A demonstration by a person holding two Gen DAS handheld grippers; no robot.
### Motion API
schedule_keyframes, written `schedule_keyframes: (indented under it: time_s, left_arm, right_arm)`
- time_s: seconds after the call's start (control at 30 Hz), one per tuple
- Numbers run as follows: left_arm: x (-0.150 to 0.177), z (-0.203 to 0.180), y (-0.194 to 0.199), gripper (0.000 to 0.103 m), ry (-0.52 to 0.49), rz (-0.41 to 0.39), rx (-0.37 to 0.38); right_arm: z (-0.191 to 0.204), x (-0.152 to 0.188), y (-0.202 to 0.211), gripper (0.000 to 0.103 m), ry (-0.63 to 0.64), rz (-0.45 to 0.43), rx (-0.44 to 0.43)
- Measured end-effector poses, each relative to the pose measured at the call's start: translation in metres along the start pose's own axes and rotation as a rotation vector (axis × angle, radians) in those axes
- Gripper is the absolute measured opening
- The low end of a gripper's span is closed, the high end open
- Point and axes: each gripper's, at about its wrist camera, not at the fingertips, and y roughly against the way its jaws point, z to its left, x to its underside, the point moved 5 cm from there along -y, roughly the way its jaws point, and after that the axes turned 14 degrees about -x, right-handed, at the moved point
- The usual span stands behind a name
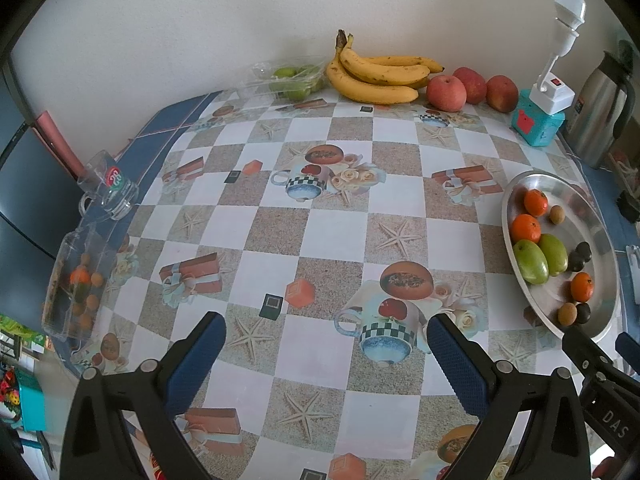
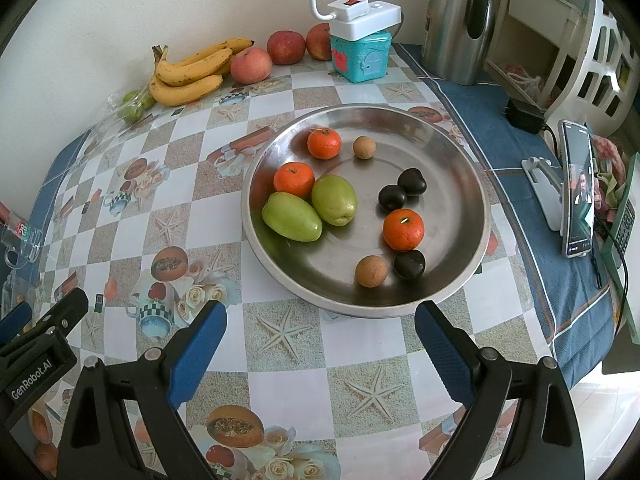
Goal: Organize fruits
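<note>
A round metal plate (image 2: 440, 152) holds three tangerines (image 2: 403, 229), two green fruits (image 2: 333, 199), three dark plums (image 2: 392, 198) and two small brown fruits (image 2: 371, 271). My right gripper (image 2: 320, 308) is open and empty, just in front of the plate's near rim. The left wrist view shows the same plate (image 1: 556, 288) at the right edge. My left gripper (image 1: 325, 320) hovers open and empty over the patterned tablecloth. Bananas (image 1: 376, 76) and three apples (image 1: 446, 93) lie along the back wall.
A clear plastic box (image 1: 76, 280) with small fruits sits at the left table edge, behind it a glass mug (image 1: 110, 188). Green fruits in clear packaging (image 1: 296, 78) lie beside the bananas. A teal tin with a lamp (image 2: 362, 56), a steel jug (image 2: 460, 24) and a phone on a stand (image 2: 576, 188) stand on the right.
</note>
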Motion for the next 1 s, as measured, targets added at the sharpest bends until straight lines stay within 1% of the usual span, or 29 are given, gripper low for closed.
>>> schedule_keyframes:
  time_s: [0.73,0.87,1.0]
  left_arm:
    - [0.0010,0.0015,-0.0020,0.102,0.005,0.004,0.000]
    - [0.0005,0.0010,0.0021,0.102,0.016,-0.012,0.020]
    - [-0.0010,-0.0023,0.0034,0.102,0.015,-0.013,0.023]
  right_arm:
    - [0.0002,-0.0003,-0.0004,0.095,-0.001,0.001,0.000]
    - [0.0003,0.0000,-0.0007,0.095,-0.002,0.002,0.000]
    - [0.0002,-0.0001,-0.0006,0.095,-0.002,0.001,0.001]
